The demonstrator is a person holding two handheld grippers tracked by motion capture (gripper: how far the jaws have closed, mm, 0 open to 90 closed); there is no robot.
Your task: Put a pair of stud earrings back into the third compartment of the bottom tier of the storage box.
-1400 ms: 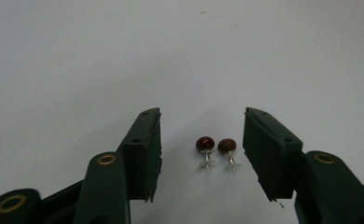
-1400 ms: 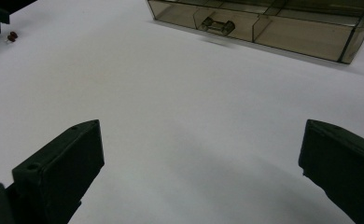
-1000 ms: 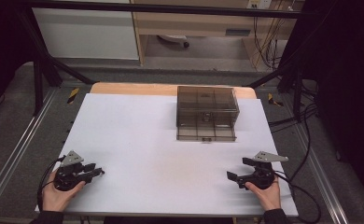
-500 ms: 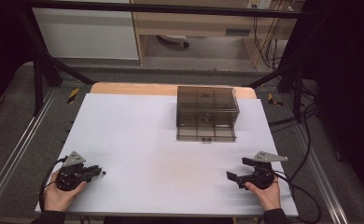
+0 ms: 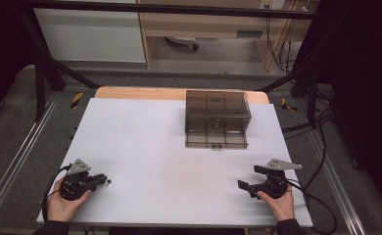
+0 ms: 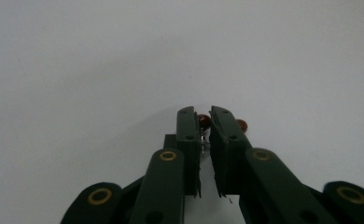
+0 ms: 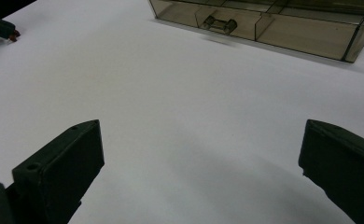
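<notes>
While the person's hands rest at the near edge of the white table, the left gripper sits at the near left with its jaws drawn together on a small red thing, which looks like a bead on a thin metal pin, though the close view is too dim to be sure. A second red bead shows just beside the right-hand jaw in the left gripper view, perhaps part of the same piece. Those jaws have just been closing, and the red thing sits pinched between them, right at the tips, a light hold suited to something so small. At the near right, the right gripper lies low over the table with its jaws spread wide and nothing between them, probably kept free for the box. That smoky clear box stands at the far side, right of centre, its drawer with a small handle facing the person and seemingly pulled partway out. Between grippers and box the sheet is bare, giving both hands open room to travel forward. Black frame rails run along both long sides of the table, and cables trail off its right edge, so the tight spots lie at the margins.
</notes>
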